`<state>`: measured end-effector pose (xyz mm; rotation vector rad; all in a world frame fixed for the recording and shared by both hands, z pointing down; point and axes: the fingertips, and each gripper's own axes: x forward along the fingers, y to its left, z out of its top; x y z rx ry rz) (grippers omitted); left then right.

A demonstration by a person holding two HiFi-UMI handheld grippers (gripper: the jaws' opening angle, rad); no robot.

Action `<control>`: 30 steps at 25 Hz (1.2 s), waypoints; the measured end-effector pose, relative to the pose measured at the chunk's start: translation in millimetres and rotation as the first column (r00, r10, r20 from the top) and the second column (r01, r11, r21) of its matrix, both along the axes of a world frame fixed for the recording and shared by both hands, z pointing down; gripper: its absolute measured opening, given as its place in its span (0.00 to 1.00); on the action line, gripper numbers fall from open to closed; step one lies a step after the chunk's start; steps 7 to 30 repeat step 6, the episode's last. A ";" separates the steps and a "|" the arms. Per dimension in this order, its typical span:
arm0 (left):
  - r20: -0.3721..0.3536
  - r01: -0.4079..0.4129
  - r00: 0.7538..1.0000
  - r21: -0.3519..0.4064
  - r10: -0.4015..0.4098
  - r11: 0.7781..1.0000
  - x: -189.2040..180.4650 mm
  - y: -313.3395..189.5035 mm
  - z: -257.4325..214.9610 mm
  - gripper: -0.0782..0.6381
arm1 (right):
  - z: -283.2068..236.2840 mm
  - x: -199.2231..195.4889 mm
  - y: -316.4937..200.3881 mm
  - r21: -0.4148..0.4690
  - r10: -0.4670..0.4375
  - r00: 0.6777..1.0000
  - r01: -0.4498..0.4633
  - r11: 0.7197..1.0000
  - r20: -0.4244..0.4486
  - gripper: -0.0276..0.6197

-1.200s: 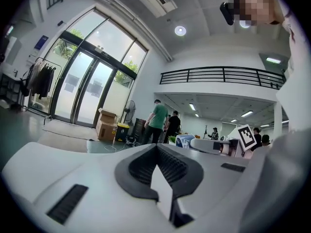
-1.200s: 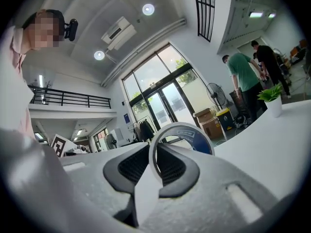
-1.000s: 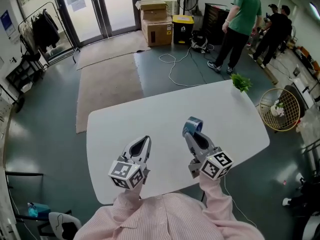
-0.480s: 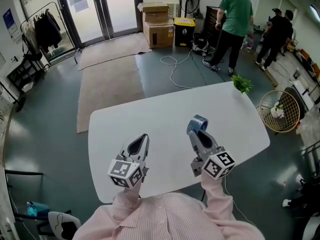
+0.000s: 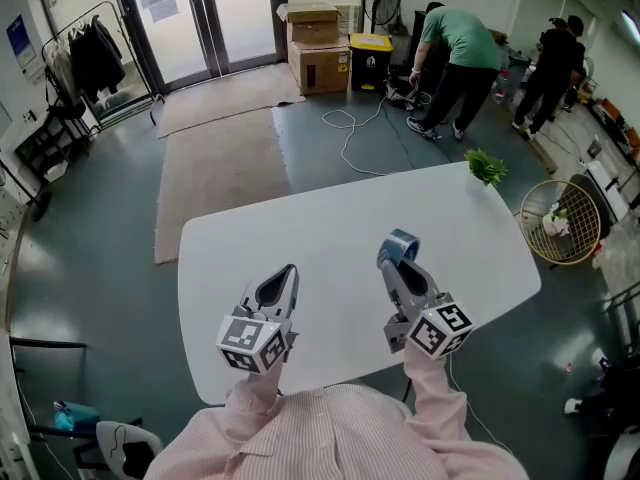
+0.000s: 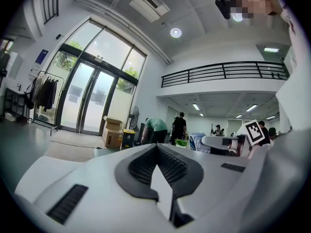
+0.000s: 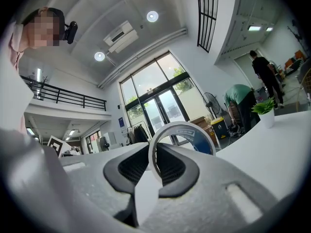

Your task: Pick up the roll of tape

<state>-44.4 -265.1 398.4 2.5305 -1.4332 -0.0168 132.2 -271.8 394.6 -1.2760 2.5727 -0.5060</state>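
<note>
Roll of tape (image 5: 398, 247) pinched in right gripper (image 5: 396, 265): fingers closed partway on its band, ring upright, sticking out past fingertips, blue label showing. Held over middle of white tabletop (image 5: 300, 228). Left gripper (image 5: 284, 280) alongside, well apart from tape, fingers pressed together, empty. Small potted plant (image 5: 485, 166) at tabletop's far right corner. Beyond tabletop, person in green top (image 5: 455, 48) bent over near cardboard boxes (image 5: 312, 43).

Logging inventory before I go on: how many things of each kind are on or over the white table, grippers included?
roll of tape: 1, between the right gripper's fingers
potted plant: 1
grippers: 2, left gripper and right gripper
Total: 4
</note>
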 end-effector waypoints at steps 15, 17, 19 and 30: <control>-0.001 -0.002 1.000 -0.015 0.002 1.000 -1.4 -0.8 6.0 0.11 | 2.5 2.2 0.3 0.006 0.017 1.000 -0.017 1.000 -0.014 0.12; -0.001 -0.002 1.000 -0.015 0.002 1.000 -1.4 -0.8 6.0 0.11 | 2.5 2.2 0.3 0.006 0.017 1.000 -0.017 1.000 -0.014 0.12; -0.001 -0.002 1.000 -0.015 0.002 1.000 -1.4 -0.8 6.0 0.11 | 2.5 2.2 0.3 0.006 0.017 1.000 -0.017 1.000 -0.014 0.12; -0.001 -0.002 1.000 -0.015 0.002 1.000 -1.4 -0.8 6.0 0.11 | 2.5 2.2 0.3 0.006 0.017 1.000 -0.017 1.000 -0.014 0.12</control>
